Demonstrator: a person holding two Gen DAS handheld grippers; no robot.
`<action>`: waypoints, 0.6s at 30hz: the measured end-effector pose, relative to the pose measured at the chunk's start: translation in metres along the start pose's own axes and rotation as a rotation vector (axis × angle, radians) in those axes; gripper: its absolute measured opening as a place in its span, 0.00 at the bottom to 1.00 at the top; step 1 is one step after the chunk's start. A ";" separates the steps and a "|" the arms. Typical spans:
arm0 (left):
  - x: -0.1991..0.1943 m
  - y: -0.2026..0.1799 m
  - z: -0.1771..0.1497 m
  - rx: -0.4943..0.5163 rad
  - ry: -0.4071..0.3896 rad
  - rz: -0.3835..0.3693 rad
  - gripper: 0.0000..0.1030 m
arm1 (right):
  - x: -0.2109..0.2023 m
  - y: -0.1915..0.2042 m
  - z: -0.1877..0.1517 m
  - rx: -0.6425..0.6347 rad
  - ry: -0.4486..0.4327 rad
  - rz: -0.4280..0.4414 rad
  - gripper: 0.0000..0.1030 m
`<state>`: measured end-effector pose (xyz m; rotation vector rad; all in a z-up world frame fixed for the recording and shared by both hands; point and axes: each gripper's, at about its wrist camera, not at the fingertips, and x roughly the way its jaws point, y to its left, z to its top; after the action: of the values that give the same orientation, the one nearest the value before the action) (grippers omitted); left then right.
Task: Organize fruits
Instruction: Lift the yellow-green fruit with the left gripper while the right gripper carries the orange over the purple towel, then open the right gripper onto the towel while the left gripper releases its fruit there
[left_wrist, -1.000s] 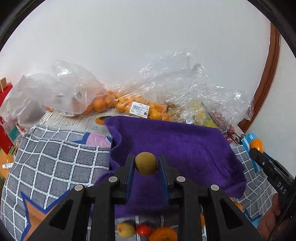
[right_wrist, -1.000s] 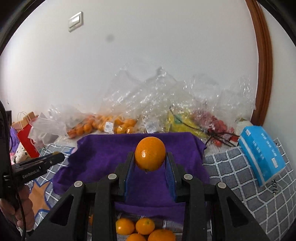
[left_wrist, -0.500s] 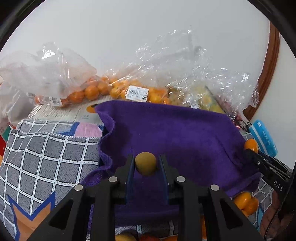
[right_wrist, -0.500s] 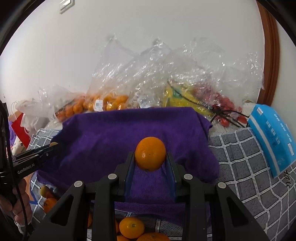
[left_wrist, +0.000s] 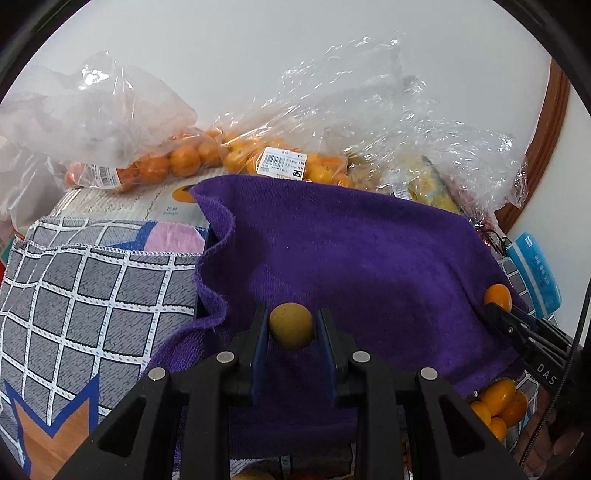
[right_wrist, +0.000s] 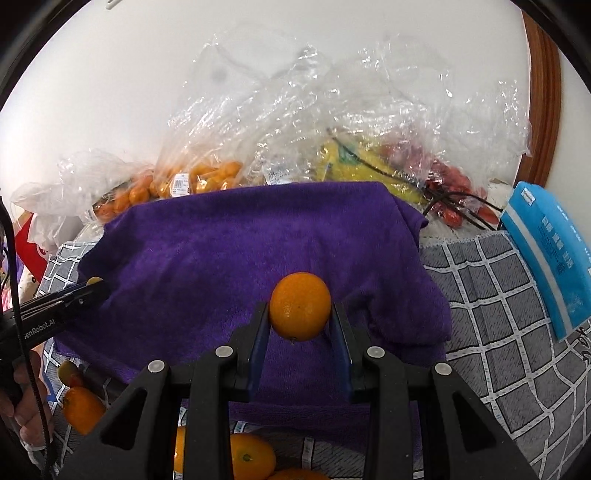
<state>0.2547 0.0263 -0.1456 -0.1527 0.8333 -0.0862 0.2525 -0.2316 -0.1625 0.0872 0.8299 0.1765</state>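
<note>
Both grippers grip fruit above the towel (left_wrist: 354, 258): the left gripper (left_wrist: 290, 332) is clamped on a small olive-yellow fruit (left_wrist: 290, 325), the right gripper (right_wrist: 300, 314) on an orange (right_wrist: 300, 305). Each fruit sits between the blue pads, clear of the cloth below.

Largest in view, the white wall (left_wrist: 258, 55) closes the far side; a brown wooden frame (right_wrist: 543, 92) curves down its right edge. Crumpled plastic bags (right_wrist: 332, 110) of oranges and other produce crowd the towel's far edge. A checked cloth (left_wrist: 92, 302) lies open to the left and to the right of the towel. The purple towel's broad top is bare; its left hem is ruffled and its near edge hangs down. A blue pack (right_wrist: 546, 254) lies on the checked cloth at right. Loose oranges (right_wrist: 251, 458) lie below the towel's near edge.
</note>
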 end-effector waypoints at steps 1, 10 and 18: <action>0.001 0.000 0.000 0.000 0.003 0.003 0.24 | 0.001 0.000 0.000 0.000 0.004 -0.001 0.32; 0.006 0.006 -0.001 -0.027 0.022 0.000 0.24 | 0.003 0.001 -0.006 -0.004 0.009 -0.016 0.32; 0.008 -0.005 -0.004 0.028 0.032 0.033 0.26 | -0.013 0.003 -0.005 0.003 -0.051 0.011 0.44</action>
<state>0.2570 0.0195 -0.1533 -0.1112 0.8661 -0.0699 0.2398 -0.2310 -0.1555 0.0988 0.7792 0.1832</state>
